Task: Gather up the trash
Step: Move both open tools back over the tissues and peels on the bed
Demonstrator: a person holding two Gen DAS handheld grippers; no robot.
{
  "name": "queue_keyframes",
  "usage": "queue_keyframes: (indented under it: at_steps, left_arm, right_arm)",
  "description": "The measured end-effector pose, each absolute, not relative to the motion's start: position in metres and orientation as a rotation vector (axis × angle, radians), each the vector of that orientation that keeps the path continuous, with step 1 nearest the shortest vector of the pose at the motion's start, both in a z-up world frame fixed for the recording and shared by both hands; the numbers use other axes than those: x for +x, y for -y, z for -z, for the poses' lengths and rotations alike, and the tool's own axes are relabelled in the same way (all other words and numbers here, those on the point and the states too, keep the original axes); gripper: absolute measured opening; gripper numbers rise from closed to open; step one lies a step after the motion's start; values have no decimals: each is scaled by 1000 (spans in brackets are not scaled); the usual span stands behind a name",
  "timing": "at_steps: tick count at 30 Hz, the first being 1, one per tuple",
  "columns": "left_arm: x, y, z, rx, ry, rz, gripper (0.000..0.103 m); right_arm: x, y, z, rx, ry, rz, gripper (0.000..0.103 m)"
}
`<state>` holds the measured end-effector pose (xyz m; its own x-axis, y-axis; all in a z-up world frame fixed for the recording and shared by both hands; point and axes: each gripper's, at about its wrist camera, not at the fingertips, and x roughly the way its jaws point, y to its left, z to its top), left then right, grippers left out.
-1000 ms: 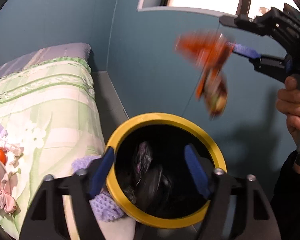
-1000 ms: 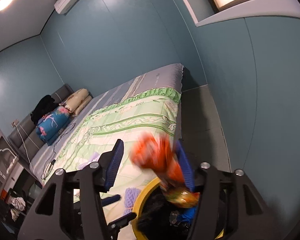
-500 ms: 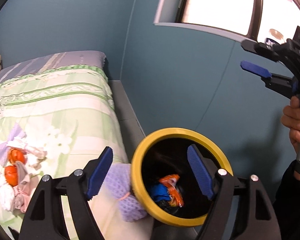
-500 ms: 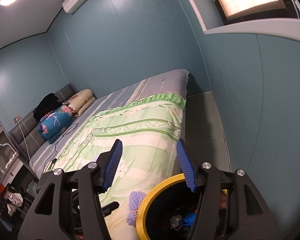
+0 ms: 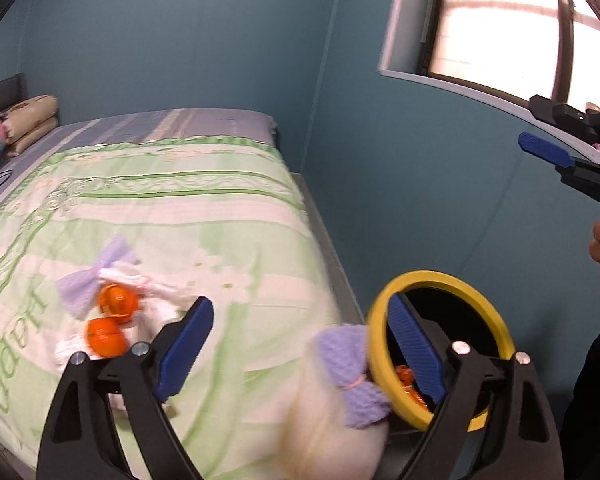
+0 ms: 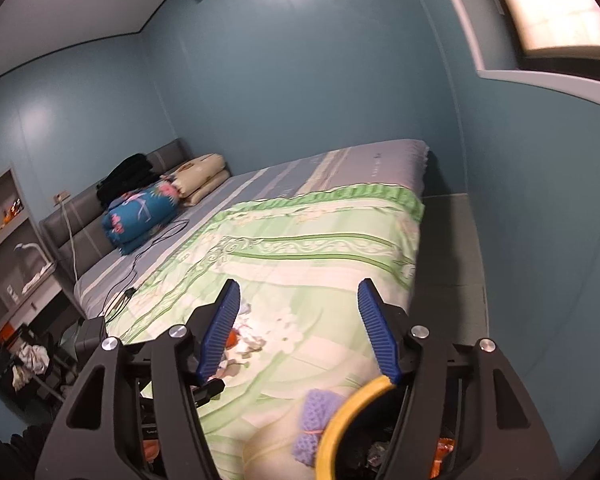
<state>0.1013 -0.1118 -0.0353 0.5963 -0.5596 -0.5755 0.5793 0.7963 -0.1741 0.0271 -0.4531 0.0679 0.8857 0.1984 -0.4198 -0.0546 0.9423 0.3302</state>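
Note:
A black trash bin with a yellow rim (image 5: 444, 280) stands on the floor beside the bed, with an orange wrapper (image 5: 406, 376) inside; its rim also shows in the right wrist view (image 6: 352, 408). On the green quilt (image 5: 180, 220) lies a heap of trash: two orange pieces (image 5: 112, 316), white tissue and a purple cloth (image 5: 76, 292). My left gripper (image 5: 296, 352) is open and empty, above the bed's edge. My right gripper (image 6: 296, 332) is open and empty; it also shows in the left wrist view (image 5: 548, 152), high above the bin.
A purple knitted bow (image 5: 352, 372) hangs at the bed's corner against the bin. Pillows and a blue folded quilt (image 6: 140, 216) lie at the headboard, with a black cable (image 6: 148, 256). Teal walls and a window (image 5: 500, 28) close the narrow floor strip (image 6: 448, 260).
The right gripper let go of the orange wrapper, which fell into the bin. Both views have swung left, towards the bed and the trash heap.

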Motion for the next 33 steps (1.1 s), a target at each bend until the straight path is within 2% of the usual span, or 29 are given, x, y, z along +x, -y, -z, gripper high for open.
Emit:
queue_keyframes:
  at_steps: [3,16,33]
  left_arm:
    - [105,94,35,28,-650,621,87]
    - [119,8,61,-7,-680,450,92]
    - [146,-51,126,-113,-821,381,92]
  right_arm:
    - [41,433,-68,285,-471,-168,62]
    - [109,347,-42,190,-566,-311,64]
    - [207,262,44,56,-791,-408,64]
